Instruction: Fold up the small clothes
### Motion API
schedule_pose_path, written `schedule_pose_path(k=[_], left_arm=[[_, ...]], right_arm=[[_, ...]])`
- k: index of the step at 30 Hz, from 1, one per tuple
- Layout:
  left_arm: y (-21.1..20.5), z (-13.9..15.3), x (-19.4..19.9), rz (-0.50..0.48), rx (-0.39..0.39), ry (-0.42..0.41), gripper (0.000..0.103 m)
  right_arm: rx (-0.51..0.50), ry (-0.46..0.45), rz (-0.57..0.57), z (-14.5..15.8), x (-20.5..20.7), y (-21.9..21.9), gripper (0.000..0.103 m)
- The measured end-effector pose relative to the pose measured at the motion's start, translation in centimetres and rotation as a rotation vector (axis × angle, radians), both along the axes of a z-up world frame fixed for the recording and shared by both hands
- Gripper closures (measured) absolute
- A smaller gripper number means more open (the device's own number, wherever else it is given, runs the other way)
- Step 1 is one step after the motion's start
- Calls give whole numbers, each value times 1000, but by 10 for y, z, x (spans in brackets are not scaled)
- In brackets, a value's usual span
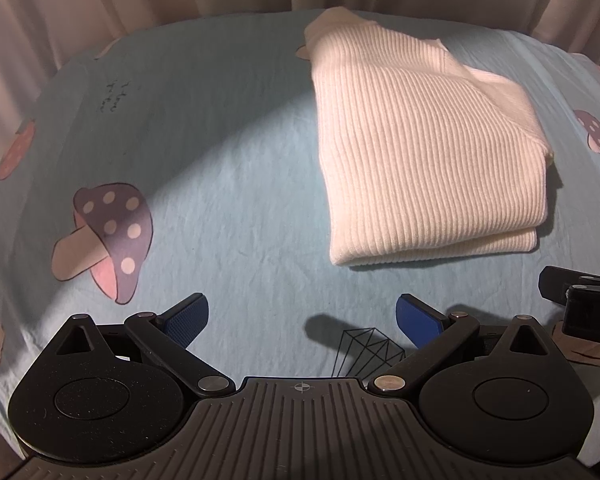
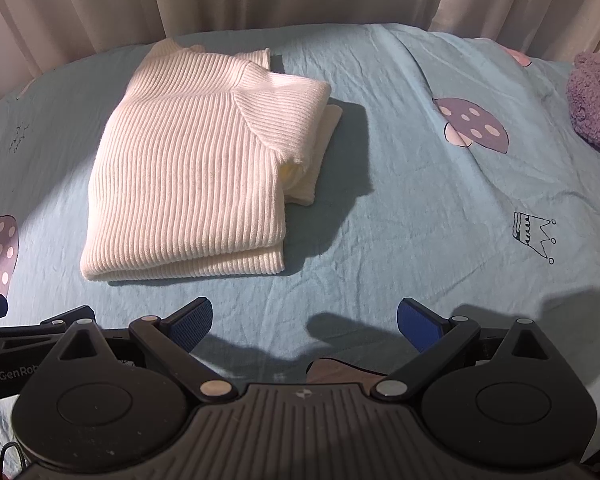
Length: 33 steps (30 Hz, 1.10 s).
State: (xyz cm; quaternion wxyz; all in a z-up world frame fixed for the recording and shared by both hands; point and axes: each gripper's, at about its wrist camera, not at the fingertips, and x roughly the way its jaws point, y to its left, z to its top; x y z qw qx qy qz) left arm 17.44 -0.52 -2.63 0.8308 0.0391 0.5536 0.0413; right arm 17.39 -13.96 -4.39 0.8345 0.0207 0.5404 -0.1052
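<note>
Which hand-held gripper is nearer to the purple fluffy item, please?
The right hand-held gripper: the purple fluffy item lies ahead to its right. The left hand-held gripper sits further left, and its view does not show it.

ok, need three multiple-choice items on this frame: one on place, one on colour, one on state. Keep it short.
1. Where does the sweater lie?
A. on the blue sheet, ahead of both grippers
B. in the right gripper
C. on the curtain

2. What colour is the fluffy thing at the sheet's right edge?
A. green
B. purple
C. orange

3. How stands the left gripper?
A. shut on the sweater
B. shut, empty
C. open, empty

Key: 1 A, the sweater rests flat on the sheet beyond the pads in both views. 2 B, it shows purple in the right wrist view. 3 C, its blue pads stand wide apart with only sheet between; the right gripper is open too.
</note>
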Motion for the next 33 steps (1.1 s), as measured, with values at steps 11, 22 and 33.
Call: schedule_pose_path(k=[11, 22, 33], left_arm=[[-1, 0, 1, 4, -1, 2, 1], [-2, 0, 2, 4, 1, 0, 1], [-6, 3, 0, -15, 24, -37, 1]], right_arm=[[-1, -2, 3, 1, 2, 0, 4], [-2, -3, 3, 2, 2, 1, 4], [-1, -5, -2, 3, 3, -1, 4]])
